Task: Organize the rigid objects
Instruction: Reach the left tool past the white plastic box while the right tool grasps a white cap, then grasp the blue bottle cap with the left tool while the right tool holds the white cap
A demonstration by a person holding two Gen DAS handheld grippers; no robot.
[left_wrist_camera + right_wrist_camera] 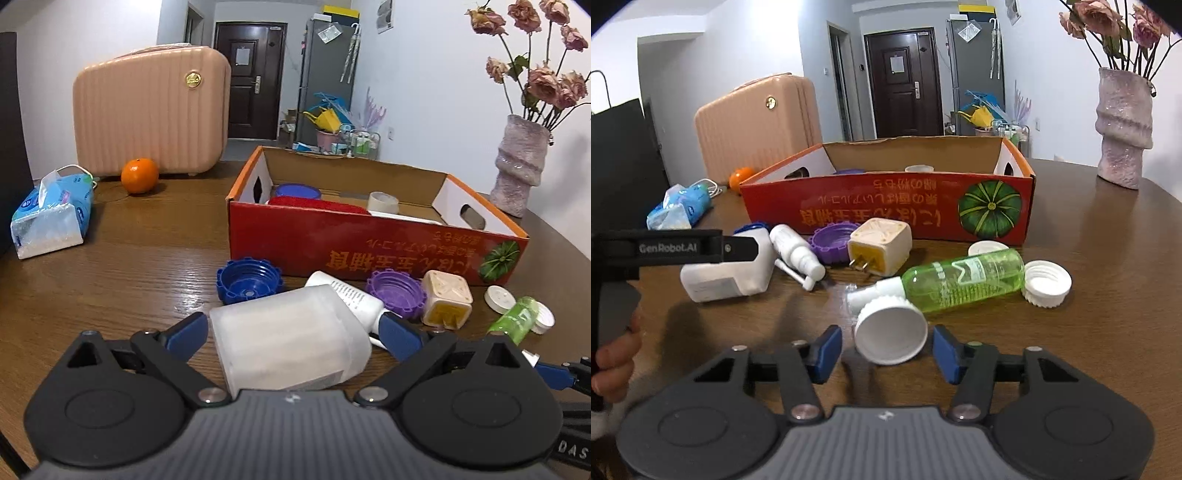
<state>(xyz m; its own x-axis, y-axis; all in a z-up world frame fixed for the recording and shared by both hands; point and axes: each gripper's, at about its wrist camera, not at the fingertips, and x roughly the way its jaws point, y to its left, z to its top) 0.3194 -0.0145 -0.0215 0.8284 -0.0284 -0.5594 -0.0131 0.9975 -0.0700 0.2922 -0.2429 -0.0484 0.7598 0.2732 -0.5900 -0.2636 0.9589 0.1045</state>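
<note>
Now white jar (288, 339) btwn spread left hand-held gripper (293, 332) pads, untouched.

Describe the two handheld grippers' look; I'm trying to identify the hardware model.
Both the left gripper and right gripper have blue fingers on black linkage arms with silver pivot pins, round black housings and a ribbed grey centre body. The left one's black side bar reads "GenRobot.AI".
</note>
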